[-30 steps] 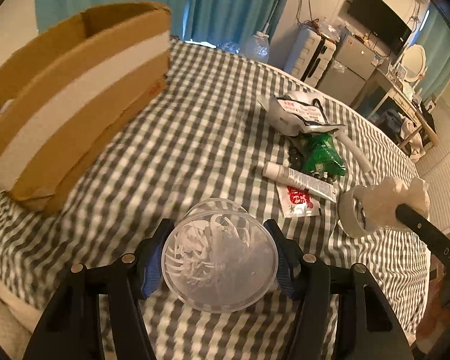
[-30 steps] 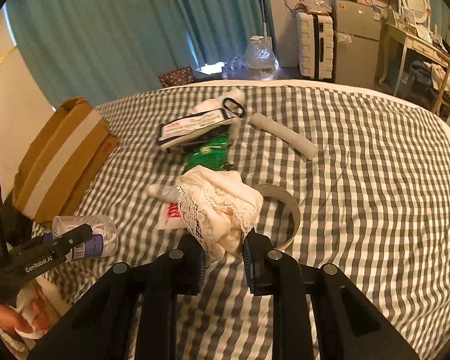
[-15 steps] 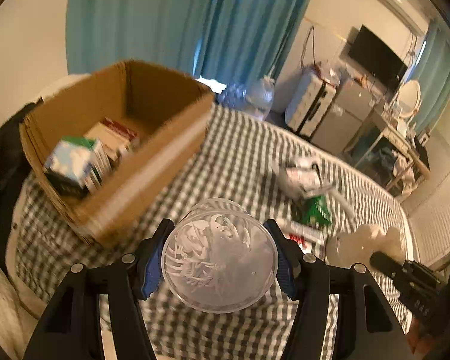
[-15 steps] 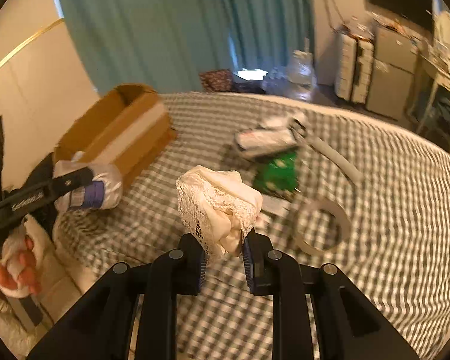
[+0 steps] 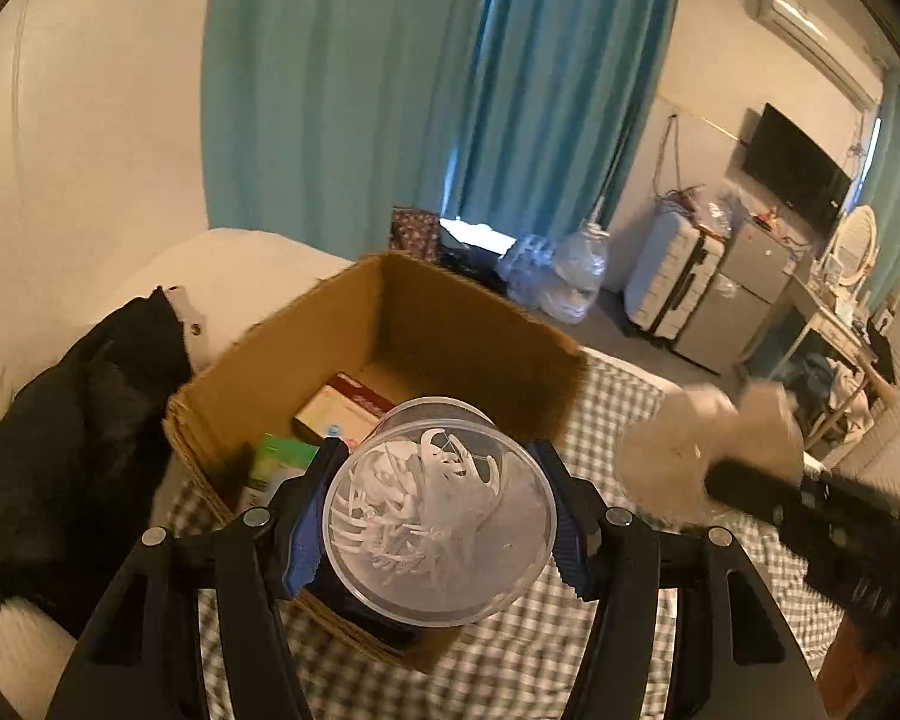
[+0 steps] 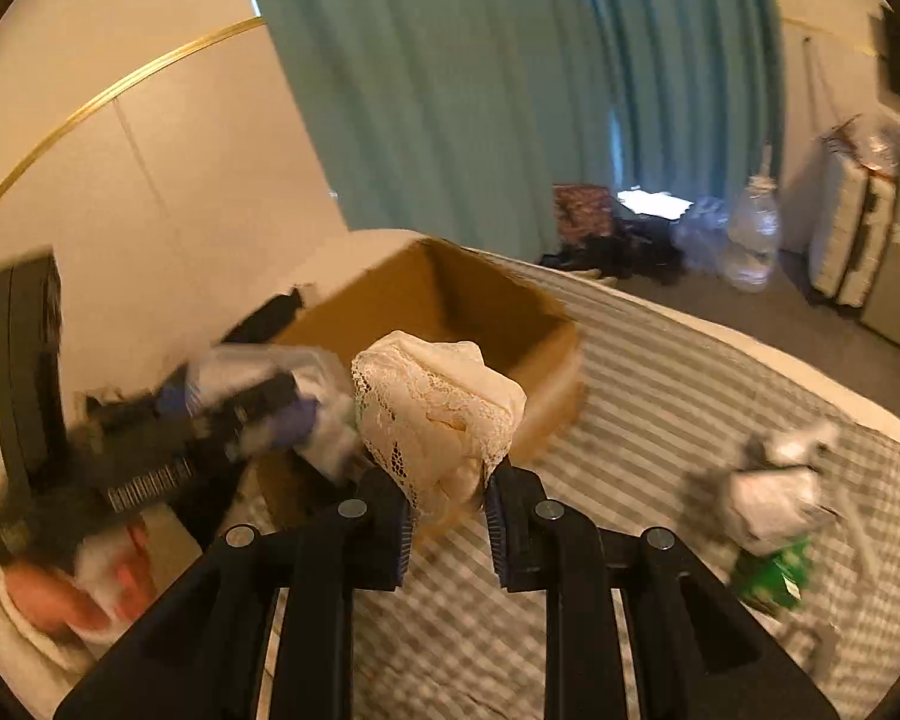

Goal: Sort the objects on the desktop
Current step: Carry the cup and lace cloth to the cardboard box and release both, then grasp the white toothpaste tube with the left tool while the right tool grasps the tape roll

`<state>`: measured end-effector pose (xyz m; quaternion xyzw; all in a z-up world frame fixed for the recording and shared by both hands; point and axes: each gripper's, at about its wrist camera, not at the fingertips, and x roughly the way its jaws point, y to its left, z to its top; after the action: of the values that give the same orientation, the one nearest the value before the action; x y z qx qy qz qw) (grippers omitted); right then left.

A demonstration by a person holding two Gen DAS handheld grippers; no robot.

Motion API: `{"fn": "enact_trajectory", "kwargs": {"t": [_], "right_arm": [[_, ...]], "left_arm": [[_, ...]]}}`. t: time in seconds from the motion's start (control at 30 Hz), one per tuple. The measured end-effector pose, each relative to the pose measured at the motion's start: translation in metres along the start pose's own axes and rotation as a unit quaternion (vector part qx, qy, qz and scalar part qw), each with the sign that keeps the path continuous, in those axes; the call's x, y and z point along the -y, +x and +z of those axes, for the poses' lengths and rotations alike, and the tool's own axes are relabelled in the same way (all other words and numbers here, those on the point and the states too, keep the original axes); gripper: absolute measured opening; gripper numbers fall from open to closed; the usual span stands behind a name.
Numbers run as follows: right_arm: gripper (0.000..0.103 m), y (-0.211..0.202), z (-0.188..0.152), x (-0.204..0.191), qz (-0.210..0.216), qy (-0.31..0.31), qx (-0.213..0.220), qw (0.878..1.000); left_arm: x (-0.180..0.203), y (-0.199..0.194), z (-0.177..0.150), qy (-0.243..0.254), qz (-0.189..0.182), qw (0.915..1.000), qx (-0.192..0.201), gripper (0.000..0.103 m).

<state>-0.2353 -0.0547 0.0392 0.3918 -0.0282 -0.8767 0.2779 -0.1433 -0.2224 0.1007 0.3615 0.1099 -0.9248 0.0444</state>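
While the left gripper (image 5: 441, 516) pinches a clear tub (image 5: 441, 516) of white plastic bits between its blue pads, the tub hangs above the near corner of an open box (image 5: 468, 324), which fills the middle of the left wrist view. Inside the box, at about 10 o'clock from the tub, lie a red-edged carton (image 5: 354, 399) and a green carton (image 5: 276, 462). A dark jacket (image 5: 72, 420) is heaped at 9 o'clock of the box.

The right gripper (image 6: 447, 516) is closed tight on a cream lace cloth (image 6: 438, 408), which bulges up out of the jaws. Seen from the right wrist, the box (image 6: 450, 294) sits at 12 o'clock beyond the cloth, on the checked cover (image 6: 660, 396). A blurred white packet (image 6: 768, 498) and a green packet (image 6: 774, 576) lie on the cover at 3 o'clock. The left gripper (image 6: 252, 414) with its tub (image 6: 252, 369) shows blurred at 9 o'clock, a hand (image 6: 72, 594) under it.
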Motion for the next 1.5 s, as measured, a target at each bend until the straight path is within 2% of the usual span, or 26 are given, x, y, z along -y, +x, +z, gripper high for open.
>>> {"fn": "enact_trajectory", "kwargs": {"t": [0.23, 0.27, 0.3, 0.33, 0.37, 0.43, 0.57, 0.73, 0.93, 1.07, 1.23, 1.4, 1.5], "right_arm": [[0.020, 0.069, 0.030, -0.021, 0.034, 0.014, -0.025, 0.999], [0.025, 0.075, 0.032, -0.023, 0.034, 0.016, -0.025, 0.999], [0.037, 0.081, 0.034, -0.025, 0.025, 0.016, -0.023, 0.999], [0.069, 0.085, 0.034, -0.026, 0.007, 0.019, -0.021, 1.000], [0.082, 0.083, 0.033, -0.025, -0.001, 0.022, -0.012, 1.000], [0.082, 0.074, 0.031, -0.020, -0.005, 0.028, 0.019, 0.999], [0.082, 0.063, 0.024, 0.002, -0.032, 0.045, 0.014, 0.998], [0.082, 0.032, -0.006, 0.036, -0.082, 0.044, 0.008, 0.996], [0.083, -0.023, -0.061, 0.094, -0.133, 0.075, 0.001, 0.988], [0.083, -0.063, -0.105, 0.132, -0.175, 0.098, 0.002, 0.980], [0.083, -0.096, -0.155, 0.166, -0.219, 0.118, -0.011, 0.968], [0.083, -0.113, -0.196, 0.191, -0.217, 0.150, -0.011, 0.965], [0.083, -0.114, -0.216, 0.201, -0.217, 0.155, -0.017, 0.964]], "left_arm": [[-0.040, 0.045, -0.016, -0.028, 0.012, 0.9990, -0.033, 0.063], [-0.043, 0.050, -0.019, -0.028, 0.011, 0.9989, -0.036, 0.063], [-0.044, 0.054, -0.022, -0.027, 0.008, 0.9988, -0.040, 0.063], [-0.046, 0.057, -0.025, -0.027, 0.010, 0.9987, -0.041, 0.065], [-0.047, 0.058, -0.027, -0.027, 0.012, 0.9987, -0.041, 0.069], [-0.050, 0.060, -0.028, -0.035, 0.015, 0.9981, -0.048, 0.099], [-0.048, 0.057, -0.028, -0.045, 0.015, 0.9974, -0.054, 0.100], [-0.031, 0.038, -0.022, -0.034, 0.023, 0.9979, -0.049, 0.100], [0.010, -0.003, -0.014, -0.009, 0.007, 0.9999, -0.012, 0.103], [0.048, -0.024, -0.022, 0.010, -0.006, 0.9999, 0.003, 0.103], [0.103, -0.025, -0.064, 0.038, -0.012, 0.9991, -0.016, 0.103], [0.144, -0.004, -0.126, 0.031, -0.008, 0.9980, -0.055, 0.103], [0.174, 0.015, -0.165, 0.045, 0.000, 0.9945, -0.095, 0.103]]}}
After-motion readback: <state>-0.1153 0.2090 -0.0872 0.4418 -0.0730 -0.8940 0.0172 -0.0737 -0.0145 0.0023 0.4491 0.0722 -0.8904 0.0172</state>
